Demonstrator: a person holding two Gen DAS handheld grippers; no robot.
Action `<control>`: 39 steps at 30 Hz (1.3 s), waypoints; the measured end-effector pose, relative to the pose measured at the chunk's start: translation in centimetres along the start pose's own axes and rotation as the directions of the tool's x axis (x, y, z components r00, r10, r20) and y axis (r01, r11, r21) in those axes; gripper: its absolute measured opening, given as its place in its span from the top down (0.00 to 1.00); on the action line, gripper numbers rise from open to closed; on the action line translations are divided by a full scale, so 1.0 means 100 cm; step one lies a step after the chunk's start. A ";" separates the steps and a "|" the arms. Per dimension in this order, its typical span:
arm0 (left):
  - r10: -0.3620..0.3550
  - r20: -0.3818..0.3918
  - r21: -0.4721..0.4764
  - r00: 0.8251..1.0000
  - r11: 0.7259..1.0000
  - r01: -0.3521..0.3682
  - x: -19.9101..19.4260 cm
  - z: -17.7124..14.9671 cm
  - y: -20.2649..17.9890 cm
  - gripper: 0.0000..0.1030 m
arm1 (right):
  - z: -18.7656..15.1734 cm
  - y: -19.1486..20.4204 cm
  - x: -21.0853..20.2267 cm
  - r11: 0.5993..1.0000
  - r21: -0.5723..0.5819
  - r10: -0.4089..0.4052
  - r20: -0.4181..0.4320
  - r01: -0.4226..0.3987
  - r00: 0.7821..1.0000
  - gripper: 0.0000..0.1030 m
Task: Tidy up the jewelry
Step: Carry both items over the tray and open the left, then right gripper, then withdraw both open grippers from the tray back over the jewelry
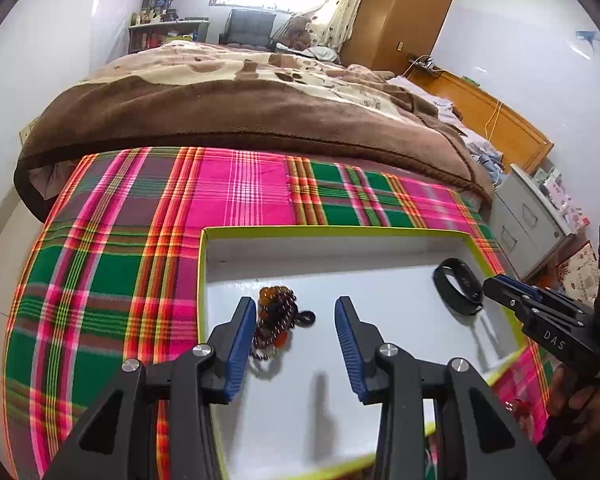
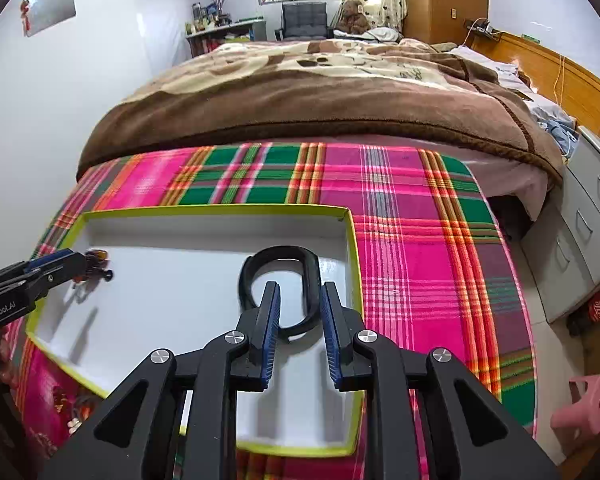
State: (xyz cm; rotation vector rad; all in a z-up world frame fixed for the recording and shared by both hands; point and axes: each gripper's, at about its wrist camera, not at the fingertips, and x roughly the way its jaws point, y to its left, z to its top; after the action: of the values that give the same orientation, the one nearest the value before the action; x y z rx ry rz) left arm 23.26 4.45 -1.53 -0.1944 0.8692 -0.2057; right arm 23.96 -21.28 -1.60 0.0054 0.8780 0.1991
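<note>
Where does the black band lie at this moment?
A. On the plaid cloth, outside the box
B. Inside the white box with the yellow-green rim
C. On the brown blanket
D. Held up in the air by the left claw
B: the black band rests on the white floor of the box, near its right wall, with the right claw open around one side of it, not pressing it.

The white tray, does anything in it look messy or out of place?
The beaded jewelry lies in a tangled heap near the white tray's left side, strands knotted together rather than laid out. The black bangle lies flat and looks fine.
</note>
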 end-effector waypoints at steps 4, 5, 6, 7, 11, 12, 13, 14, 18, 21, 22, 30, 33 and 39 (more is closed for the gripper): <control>0.002 0.039 0.004 0.999 1.000 -0.003 -0.023 -0.009 -0.003 0.60 | -0.005 0.000 -0.020 1.000 0.011 0.027 0.035 -0.028 0.999 0.62; -0.003 0.049 0.004 0.999 1.000 0.003 -0.029 -0.012 -0.003 0.60 | -0.007 0.000 -0.026 0.999 0.013 0.034 0.044 -0.034 0.998 0.59; -0.011 0.057 0.004 0.998 1.000 0.011 -0.036 -0.016 -0.004 0.60 | -0.010 0.000 -0.033 0.999 0.016 0.042 0.055 -0.043 0.998 0.59; -0.015 0.063 0.003 0.998 1.000 0.015 -0.042 -0.020 -0.004 0.60 | -0.012 0.000 -0.038 0.999 0.018 0.048 0.063 -0.049 0.997 0.59; -0.023 0.077 0.016 0.997 1.000 0.022 -0.067 -0.038 -0.005 0.60 | -0.025 -0.002 -0.058 0.999 0.020 0.049 0.081 -0.051 0.995 0.59; -0.023 0.076 0.018 0.997 1.000 0.022 -0.072 -0.042 -0.005 0.60 | -0.030 -0.003 -0.063 0.998 0.024 0.053 0.089 -0.055 0.995 0.59; -0.022 0.083 0.016 0.996 1.000 0.021 -0.078 -0.047 -0.005 0.60 | -0.034 -0.005 -0.068 0.998 0.030 0.055 0.096 -0.058 0.994 0.59; -0.018 0.090 0.012 0.996 1.000 0.017 -0.084 -0.052 -0.004 0.60 | -0.040 -0.006 -0.073 0.998 0.034 0.055 0.101 -0.058 0.993 0.59; -0.033 0.086 0.011 0.996 0.999 0.032 -0.099 -0.074 -0.003 0.60 | -0.062 -0.014 -0.088 0.996 0.065 0.053 0.099 -0.060 0.994 0.59; -0.043 0.079 0.003 0.996 0.999 0.043 -0.107 -0.092 0.000 0.60 | -0.077 -0.022 -0.098 0.996 0.074 0.046 0.104 -0.054 0.993 0.59; -0.044 0.083 0.002 0.996 0.999 0.044 -0.110 -0.098 0.002 0.60 | -0.082 -0.024 -0.100 0.996 0.075 0.041 0.098 -0.049 0.994 0.59; -0.052 0.085 -0.024 0.995 0.998 0.054 -0.130 -0.132 0.016 0.60 | -0.114 -0.035 -0.110 0.997 0.071 0.024 0.068 -0.028 0.997 0.59; -0.034 0.072 -0.028 0.997 0.999 0.036 -0.133 -0.142 0.020 0.60 | -0.125 -0.036 -0.107 0.999 0.052 0.007 0.042 -0.009 0.999 0.59; -0.054 0.049 -0.042 0.997 0.998 0.056 -0.130 -0.155 0.020 0.60 | -0.144 -0.041 -0.101 0.998 0.065 0.007 -0.008 -0.007 1.000 0.59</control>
State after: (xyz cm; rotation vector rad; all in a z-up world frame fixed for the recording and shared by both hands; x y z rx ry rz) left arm 3.33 8.40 -2.30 -0.2629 0.8222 -0.2329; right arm 7.38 -28.22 -3.51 0.0681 0.8921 0.1770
